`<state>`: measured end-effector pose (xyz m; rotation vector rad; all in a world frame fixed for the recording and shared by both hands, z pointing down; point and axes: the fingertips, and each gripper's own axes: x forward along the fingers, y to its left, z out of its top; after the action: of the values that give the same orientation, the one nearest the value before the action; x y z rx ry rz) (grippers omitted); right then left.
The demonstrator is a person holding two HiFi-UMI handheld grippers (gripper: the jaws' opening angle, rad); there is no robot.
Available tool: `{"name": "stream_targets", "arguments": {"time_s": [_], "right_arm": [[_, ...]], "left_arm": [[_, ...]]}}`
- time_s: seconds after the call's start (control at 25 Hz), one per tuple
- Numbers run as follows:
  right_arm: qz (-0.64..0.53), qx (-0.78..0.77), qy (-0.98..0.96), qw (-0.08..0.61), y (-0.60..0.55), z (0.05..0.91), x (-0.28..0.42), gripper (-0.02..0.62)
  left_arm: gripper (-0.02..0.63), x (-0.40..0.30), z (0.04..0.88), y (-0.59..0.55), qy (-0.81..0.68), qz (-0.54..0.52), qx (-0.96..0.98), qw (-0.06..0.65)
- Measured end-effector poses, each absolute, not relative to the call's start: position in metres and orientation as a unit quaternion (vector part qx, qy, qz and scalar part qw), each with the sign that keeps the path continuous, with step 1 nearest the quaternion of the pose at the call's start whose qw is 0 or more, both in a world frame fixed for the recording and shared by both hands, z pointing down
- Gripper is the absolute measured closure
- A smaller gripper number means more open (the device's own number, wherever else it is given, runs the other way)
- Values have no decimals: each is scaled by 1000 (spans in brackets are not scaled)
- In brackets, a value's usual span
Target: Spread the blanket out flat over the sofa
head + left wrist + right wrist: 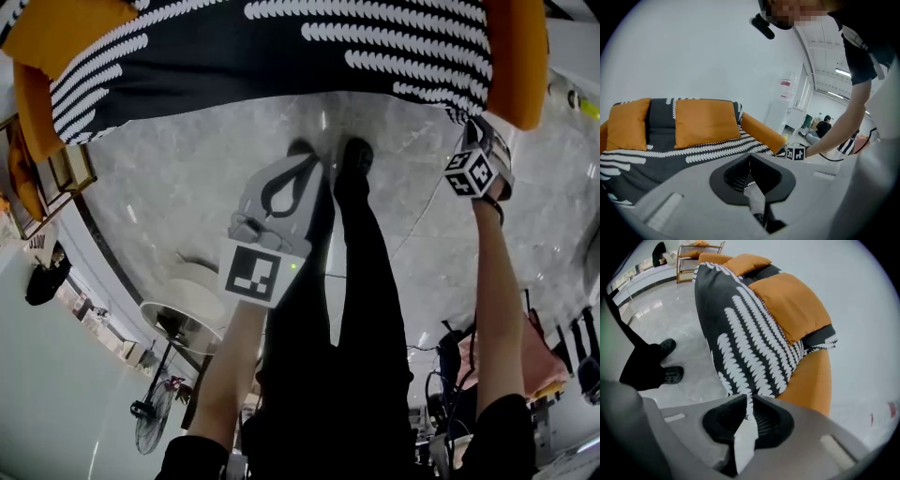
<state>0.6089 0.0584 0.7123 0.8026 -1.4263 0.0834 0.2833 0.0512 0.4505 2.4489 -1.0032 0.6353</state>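
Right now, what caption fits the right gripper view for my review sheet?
Right gripper, jaws slightly apart, close to the black-and-white blanket draped over the orange sofa.

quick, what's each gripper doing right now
left gripper: shut, empty
right gripper: slightly open, clamping nothing; blanket edge just beyond its tips

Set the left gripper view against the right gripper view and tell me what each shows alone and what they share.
Only the left gripper view: the right gripper at the end of the person's outstretched forearm, and someone sitting far behind. Only the right gripper view: the person's shoes, the marble floor and a shelf. Both: the black-and-white blanket on the orange sofa, with its orange cushions.
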Motion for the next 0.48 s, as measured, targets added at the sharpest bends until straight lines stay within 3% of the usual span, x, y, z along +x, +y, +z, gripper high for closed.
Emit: {"name": "stream_targets", "arguments": {"time_s": [0.48], "right_arm": [[22, 459, -728, 509, 29, 496, 408, 574]], "left_arm": [[594, 144, 332, 72, -459, 172, 851, 187]]}}
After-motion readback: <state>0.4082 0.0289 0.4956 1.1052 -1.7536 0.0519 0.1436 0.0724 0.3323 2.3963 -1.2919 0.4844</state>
